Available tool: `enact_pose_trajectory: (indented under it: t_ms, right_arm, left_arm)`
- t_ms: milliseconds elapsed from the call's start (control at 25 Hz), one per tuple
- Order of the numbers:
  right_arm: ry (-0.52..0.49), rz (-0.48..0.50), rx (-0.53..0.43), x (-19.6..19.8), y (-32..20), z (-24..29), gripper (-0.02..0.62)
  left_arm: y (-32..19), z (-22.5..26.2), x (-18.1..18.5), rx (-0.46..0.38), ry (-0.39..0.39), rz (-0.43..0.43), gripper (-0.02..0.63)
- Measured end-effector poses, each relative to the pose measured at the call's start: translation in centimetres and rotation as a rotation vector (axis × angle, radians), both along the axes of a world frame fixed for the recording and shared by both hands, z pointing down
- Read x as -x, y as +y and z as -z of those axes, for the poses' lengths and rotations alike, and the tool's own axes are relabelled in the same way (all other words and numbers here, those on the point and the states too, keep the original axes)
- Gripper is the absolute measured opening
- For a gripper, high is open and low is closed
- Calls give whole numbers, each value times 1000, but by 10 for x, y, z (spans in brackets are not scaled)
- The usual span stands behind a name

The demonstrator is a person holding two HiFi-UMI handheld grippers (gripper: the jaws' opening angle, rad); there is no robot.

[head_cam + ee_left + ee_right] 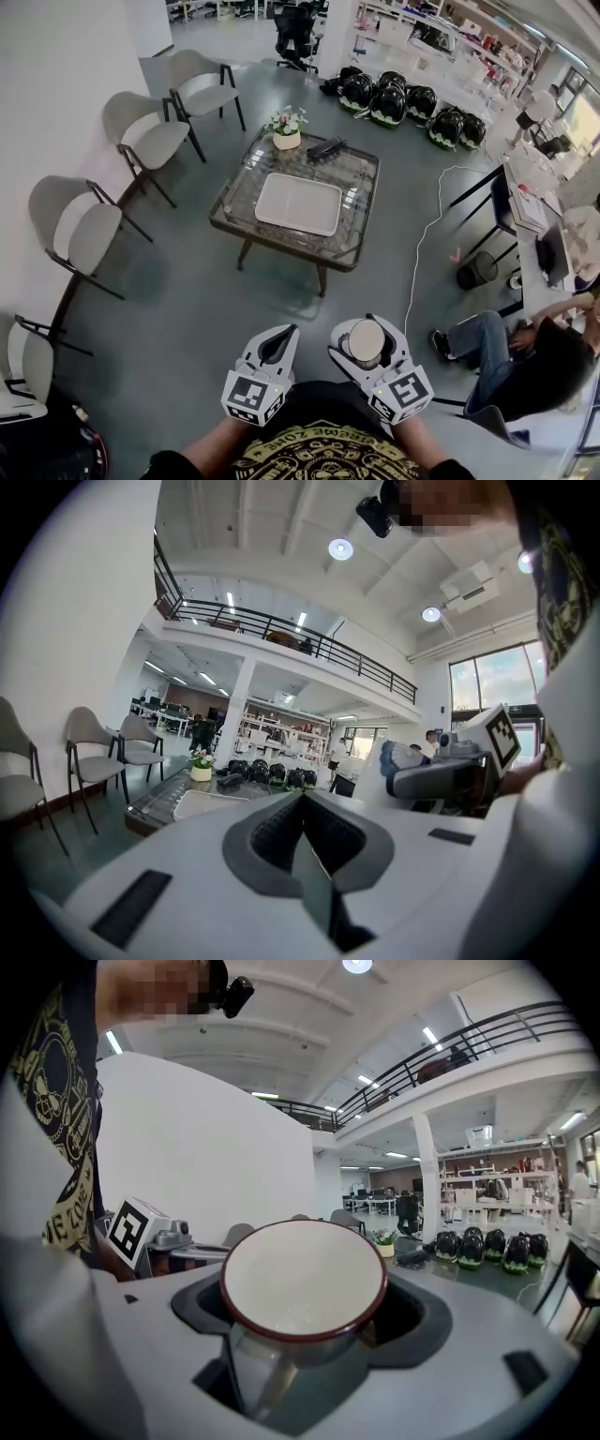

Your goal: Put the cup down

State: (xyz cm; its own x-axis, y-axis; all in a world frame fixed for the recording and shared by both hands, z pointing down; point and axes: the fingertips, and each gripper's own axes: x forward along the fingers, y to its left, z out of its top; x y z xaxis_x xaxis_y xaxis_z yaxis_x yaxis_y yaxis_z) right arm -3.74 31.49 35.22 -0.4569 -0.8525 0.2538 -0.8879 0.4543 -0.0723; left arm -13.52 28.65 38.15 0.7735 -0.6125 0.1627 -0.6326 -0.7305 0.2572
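Closest in, at the bottom of the head view, the person's forearms and a black shirt with yellow print are cut off by the frame edge. Both grippers are held in front of the torso, side by side and near each other.

The right gripper (364, 328) is closed on a cup (302, 1279), white inside with a dark red rim. Its mouth faces up toward the head camera. In the right gripper view its grey handle points back toward the camera. The rim hides the cup's base and the spots where the pads meet its wall. The cup is in the air, well apart from any surface.

The left gripper (279, 339) has its jaws drawn together with nothing between them. In the left gripper view the dark ribbed pads meet in a narrow V.

Beyond, on the grey floor, stands a glass-topped coffee table (361, 251). A white tray (298, 203) lies near its middle. A small pot of flowers (286, 131) and a dark object (325, 146), too small to identify, sit at the far edge.

Grey chairs (150, 136) line the wall on the left. At the right a seated person (525, 361) is partly cut off, with a white cable (422, 246) running across the floor nearby. Farthest off is a row of black helmets (403, 103).
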Motion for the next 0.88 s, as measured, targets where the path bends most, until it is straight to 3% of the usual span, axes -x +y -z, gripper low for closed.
enact_pose_trajectory:
  t_ms: [320, 880]
  right_arm:
    - [2, 5, -14, 6, -15, 7, 405]
    - [-45, 125, 2, 17, -81, -9, 405]
  left_arm:
    - [-9, 8, 16, -20, 6, 35, 5]
    - [-55, -5, 33, 8, -48, 167, 5]
